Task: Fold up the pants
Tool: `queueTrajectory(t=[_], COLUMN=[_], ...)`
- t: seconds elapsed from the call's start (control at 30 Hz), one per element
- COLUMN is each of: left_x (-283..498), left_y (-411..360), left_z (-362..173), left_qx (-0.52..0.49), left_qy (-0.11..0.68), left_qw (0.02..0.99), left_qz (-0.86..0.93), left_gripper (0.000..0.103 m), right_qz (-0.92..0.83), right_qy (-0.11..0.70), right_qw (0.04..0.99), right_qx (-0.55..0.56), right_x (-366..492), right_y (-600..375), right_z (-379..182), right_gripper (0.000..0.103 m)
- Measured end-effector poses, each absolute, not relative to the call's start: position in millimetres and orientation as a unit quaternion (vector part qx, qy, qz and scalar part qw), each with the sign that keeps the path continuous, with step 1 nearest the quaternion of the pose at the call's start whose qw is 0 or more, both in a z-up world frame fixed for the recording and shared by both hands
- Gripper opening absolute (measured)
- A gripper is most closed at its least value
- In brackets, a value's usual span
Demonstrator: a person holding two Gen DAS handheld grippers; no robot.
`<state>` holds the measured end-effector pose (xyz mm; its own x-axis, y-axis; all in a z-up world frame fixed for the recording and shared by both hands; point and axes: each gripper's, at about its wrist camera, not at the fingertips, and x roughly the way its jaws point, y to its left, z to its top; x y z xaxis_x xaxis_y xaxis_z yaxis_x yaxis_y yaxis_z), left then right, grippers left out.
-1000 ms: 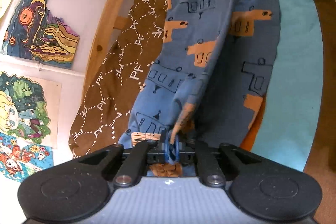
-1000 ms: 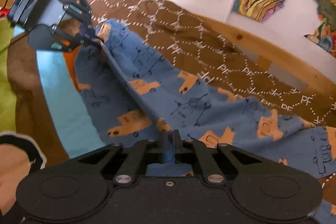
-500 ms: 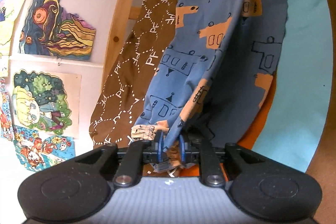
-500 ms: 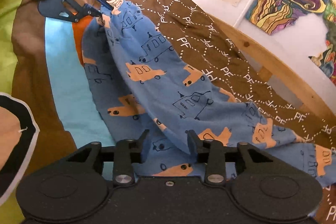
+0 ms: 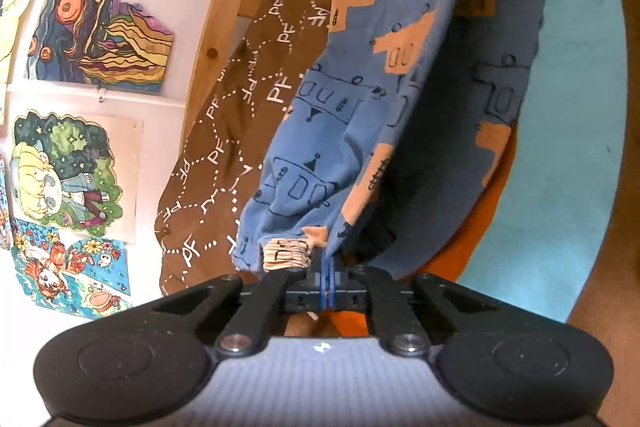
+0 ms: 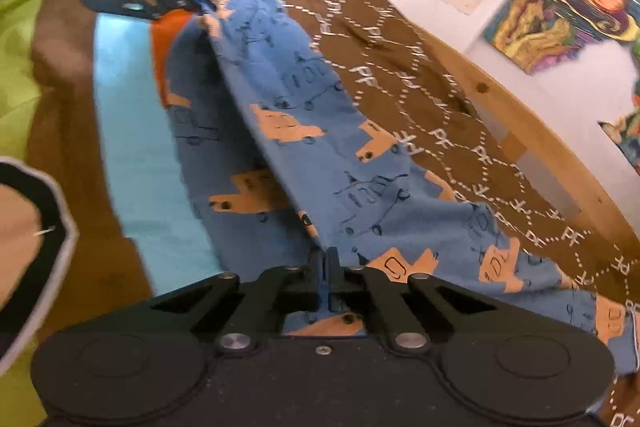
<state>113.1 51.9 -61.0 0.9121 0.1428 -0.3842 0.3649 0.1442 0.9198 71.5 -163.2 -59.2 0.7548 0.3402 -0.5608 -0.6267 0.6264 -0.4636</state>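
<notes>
Two handheld grippers lift a pair of blue pants (image 5: 344, 115) printed with orange and outlined vehicles above a bed whose cover shows a brown patterned blanket (image 5: 224, 131), a turquoise band (image 5: 560, 155) and an orange patch (image 5: 448, 259). The left gripper (image 5: 326, 267) has its fingers closed tight on a fold of the fabric right beside a gathered, striped cuff (image 5: 286, 253), with the blue cloth rising away from the pinch in a taut ridge. One leg hangs lit on the near side of that ridge; the other lies in shadow toward the turquoise band.

From the right wrist view, the right gripper (image 6: 325, 259) has its fingers pressed together on another edge of the pants (image 6: 320, 147), and the cloth stretches from there up to the left gripper (image 6: 200, 1), seen at the upper left, clamped on the far end by the cuff. Between the two grips the fabric forms a raised crease, while the rest of the garment drapes down onto the bed, part of it spread over the brown blanket (image 6: 400, 39) lettered in white and part over the turquoise band (image 6: 132, 131). A wooden bed rail (image 6: 532, 131) runs along the wall side, and colourful drawings (image 6: 560, 11) are stuck on the white wall beyond it. A green stretch of cover (image 6: 20, 39) shows at the left edge.
</notes>
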Motion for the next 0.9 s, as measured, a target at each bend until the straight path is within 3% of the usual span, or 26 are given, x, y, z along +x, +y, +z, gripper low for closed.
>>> queueTrajectory(t=[0.47, 0.57, 0.67, 0.73, 0.8, 0.83, 0.9], left_x=[114.8, 113.3, 113.6, 112.7, 108.8, 105.3, 96.1], left_y=[60.5, 61.8, 64.0, 65.1, 65.4, 64.2, 58.6], left_z=[-65.8, -62.4, -53.8, -44.7, -34.8, -30.2, -21.7], left_qx=[0.654, 0.637, 0.598, 0.561, 0.518, 0.499, 0.467], left_qy=[0.224, 0.234, 0.251, 0.265, 0.278, 0.283, 0.285], left_qw=[0.716, 0.725, 0.750, 0.773, 0.797, 0.806, 0.823], left_qz=[-0.102, -0.118, -0.130, -0.134, -0.141, -0.145, -0.155], left_gripper=[0.006, 0.011, 0.027, 0.047, 0.074, 0.078, 0.085], right_qz=[0.307, 0.312, 0.317, 0.319, 0.321, 0.320, 0.306], right_qy=[0.241, 0.248, 0.250, 0.253, 0.259, 0.260, 0.263], right_qw=[0.843, 0.843, 0.838, 0.840, 0.841, 0.842, 0.851], right_qx=[-0.370, -0.362, -0.366, -0.359, -0.349, -0.347, -0.335], right_x=[63.5, 65.7, 65.1, 65.5, 65.1, 64.0, 60.2], right_y=[-153.3, -155.2, -155.7, -156.9, -159.6, -161.6, -168.8], right_z=[-64.8, -64.7, -64.3, -62.2, -59.2, -57.3, -50.7], right_gripper=[0.000, 0.000, 0.000, 0.000, 0.002, 0.003, 0.026])
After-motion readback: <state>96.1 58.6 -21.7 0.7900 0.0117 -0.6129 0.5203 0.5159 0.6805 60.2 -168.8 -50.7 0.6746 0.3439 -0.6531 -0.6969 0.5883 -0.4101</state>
